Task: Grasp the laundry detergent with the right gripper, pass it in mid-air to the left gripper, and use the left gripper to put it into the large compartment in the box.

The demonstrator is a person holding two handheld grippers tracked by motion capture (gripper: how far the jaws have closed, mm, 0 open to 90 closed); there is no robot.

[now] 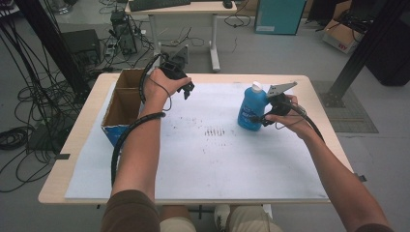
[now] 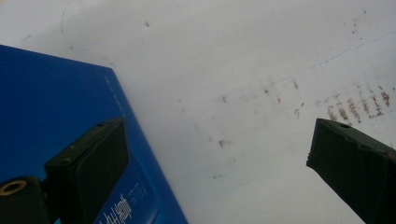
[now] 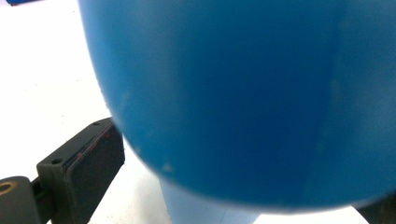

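Note:
A blue bottle (image 1: 252,108) with a white cap stands upright on the white sheet (image 1: 208,159), right of the middle. My right gripper (image 1: 258,118) reaches it from the right at its lower half. Its jaws stand wide apart on either side of the bottle (image 3: 243,93), so my right gripper (image 3: 229,186) is open, its right jaw mostly hidden behind the bottle. My left gripper (image 1: 186,92) hangs open above the sheet's far left part, beside the box. Between the jaws of my left gripper (image 2: 217,154) there is only the sheet.
An open cardboard box (image 1: 112,133), brown inside and blue outside, stands at the table's left edge; its blue side (image 2: 46,107) lies under my left jaw. Faint brown marks (image 1: 215,130) dot the sheet's middle. Cables and a desk lie beyond the table.

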